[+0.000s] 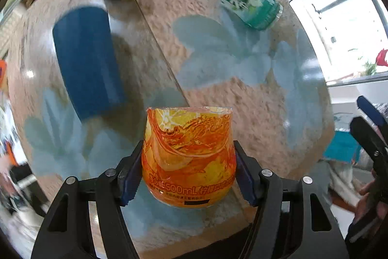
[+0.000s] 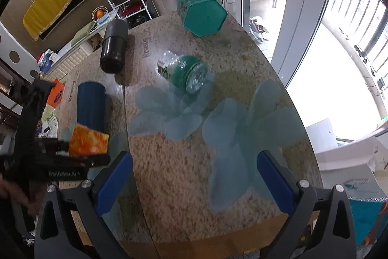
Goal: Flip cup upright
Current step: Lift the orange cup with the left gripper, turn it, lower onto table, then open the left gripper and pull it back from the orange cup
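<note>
My left gripper [image 1: 188, 171] is shut on an orange cup [image 1: 188, 157], cut from a 500 mL drink bottle, and holds it above the table with its cut rim pointing away from me. The same cup [image 2: 88, 141] shows at the left of the right wrist view, held in the left gripper. My right gripper [image 2: 194, 176] is open and empty over the table's near part. The right gripper also shows at the right edge of the left wrist view [image 1: 371, 128].
On the round table [image 2: 184, 174] lie a blue cup [image 2: 91, 104], a black flask [image 2: 114, 49], a green cut bottle cup [image 2: 184, 72] and a teal hexagonal container [image 2: 202, 13]. A window stands to the right, shelves at the back.
</note>
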A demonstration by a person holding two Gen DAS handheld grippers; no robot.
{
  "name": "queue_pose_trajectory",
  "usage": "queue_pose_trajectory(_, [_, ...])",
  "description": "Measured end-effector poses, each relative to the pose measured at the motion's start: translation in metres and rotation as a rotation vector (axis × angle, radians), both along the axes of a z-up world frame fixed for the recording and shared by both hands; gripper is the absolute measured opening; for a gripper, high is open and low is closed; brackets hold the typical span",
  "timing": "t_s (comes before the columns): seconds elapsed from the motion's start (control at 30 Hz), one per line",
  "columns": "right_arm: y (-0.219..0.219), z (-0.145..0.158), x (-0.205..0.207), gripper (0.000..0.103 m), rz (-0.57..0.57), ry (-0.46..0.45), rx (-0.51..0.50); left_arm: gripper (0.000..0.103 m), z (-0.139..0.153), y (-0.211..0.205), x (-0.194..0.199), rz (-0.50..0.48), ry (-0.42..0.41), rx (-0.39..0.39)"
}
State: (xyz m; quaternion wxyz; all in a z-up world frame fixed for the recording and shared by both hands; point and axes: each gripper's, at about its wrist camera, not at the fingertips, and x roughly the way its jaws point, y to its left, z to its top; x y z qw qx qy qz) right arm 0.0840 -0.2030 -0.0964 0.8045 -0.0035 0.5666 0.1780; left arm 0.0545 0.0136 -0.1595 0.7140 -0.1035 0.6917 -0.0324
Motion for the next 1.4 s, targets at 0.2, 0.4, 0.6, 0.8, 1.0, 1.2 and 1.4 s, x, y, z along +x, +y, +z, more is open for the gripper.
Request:
queue_pose_trajectory(0.2, [0.007, -0.009, -0.015, 0.103, 0.048, 0.036, -0.049, 0.071, -0.015, -0.028, -0.026, 0.074, 0.029, -0.065])
queue_pose_trajectory(0.4, [0.018, -0.019, -0.019, 0.103, 0.138, 0.050, -0.077, 0.071, -0.041, -0.045, -0.030, 0.137, 0.071, -0.057])
queue_pose_trajectory(0.6, [0.012, -0.030, -0.014, 0.103, 0.176, 0.081, -0.064, 0.071, -0.058, -0.054, -0.024, 0.169, 0.114, -0.036])
queue_pose_trajectory(0.8, [0.001, -0.035, -0.005, 0.103, 0.183, 0.100, -0.041, 0.071, -0.070, -0.075, -0.017, 0.181, 0.118, -0.009])
queue_pose_trajectory(1.0, [-0.004, -0.036, 0.002, 0.103, 0.201, 0.113, -0.017, 0.077, -0.075, -0.080, -0.016, 0.172, 0.138, 0.029])
queue_pose_trajectory(1.2, [-0.007, -0.037, 0.006, 0.103, 0.222, 0.125, 0.008, 0.102, -0.063, -0.080, -0.013, 0.163, 0.102, 0.061])
queue_pose_trajectory(1.4, [-0.009, -0.034, 0.013, 0.103, 0.234, 0.127, 0.028, 0.103, -0.048, -0.083, -0.002, 0.177, 0.092, 0.048])
